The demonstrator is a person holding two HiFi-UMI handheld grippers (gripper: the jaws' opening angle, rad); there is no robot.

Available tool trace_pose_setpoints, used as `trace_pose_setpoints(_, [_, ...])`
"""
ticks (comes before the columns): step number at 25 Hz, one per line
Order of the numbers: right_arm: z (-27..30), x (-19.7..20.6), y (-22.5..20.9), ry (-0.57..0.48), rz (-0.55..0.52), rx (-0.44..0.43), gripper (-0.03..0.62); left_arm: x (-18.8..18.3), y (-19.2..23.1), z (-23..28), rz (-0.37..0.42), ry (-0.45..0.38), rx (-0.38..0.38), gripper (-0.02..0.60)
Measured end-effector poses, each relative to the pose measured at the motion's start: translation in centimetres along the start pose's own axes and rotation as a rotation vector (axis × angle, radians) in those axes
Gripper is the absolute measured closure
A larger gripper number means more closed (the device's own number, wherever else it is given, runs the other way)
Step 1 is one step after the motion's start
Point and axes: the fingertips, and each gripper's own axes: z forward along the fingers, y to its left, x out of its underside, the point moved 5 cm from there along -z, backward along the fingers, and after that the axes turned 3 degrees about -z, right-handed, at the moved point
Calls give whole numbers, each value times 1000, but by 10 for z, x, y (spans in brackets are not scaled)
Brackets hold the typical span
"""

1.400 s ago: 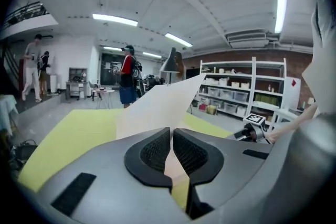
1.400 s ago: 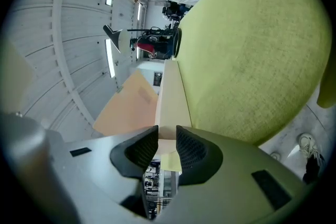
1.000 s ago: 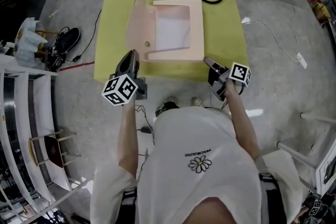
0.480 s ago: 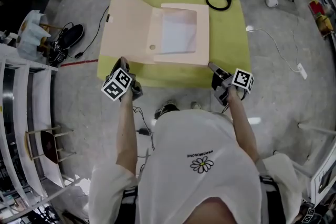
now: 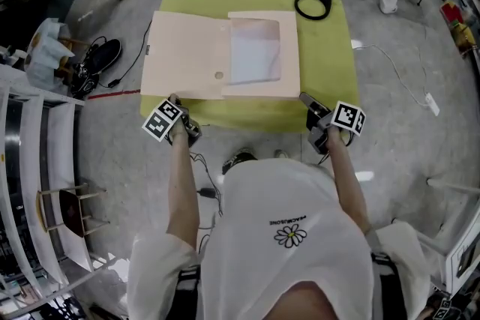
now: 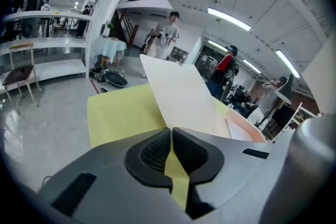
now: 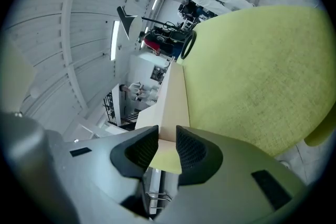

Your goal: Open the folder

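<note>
A table [image 5: 324, 49] under a yellow-green cloth fills the upper middle of the head view, standing on a grey floor [image 5: 405, 124]. On it lies a pale peach folder [image 5: 290, 71], opened out flat. Its cover [image 5: 184, 56] is spread leftward as far as the table's left edge (a small round fastener [image 5: 218, 75] shows near the cover's lower right). A white sheet [image 5: 255, 50] shows in the framed right half. At the table's upper right corner stands a black lamp's ring-shaped base [image 5: 299, 7].
</note>
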Motion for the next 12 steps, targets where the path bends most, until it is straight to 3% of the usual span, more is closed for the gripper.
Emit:
trace_pose_setpoints(6, [1,-1,-1,4,-22,-3,507,10,18,11,-51,74,-40,554])
trace_pose_setpoints(12, [1,0,0,12,-19,-19,507,15,21,18,31,125,-82,545])
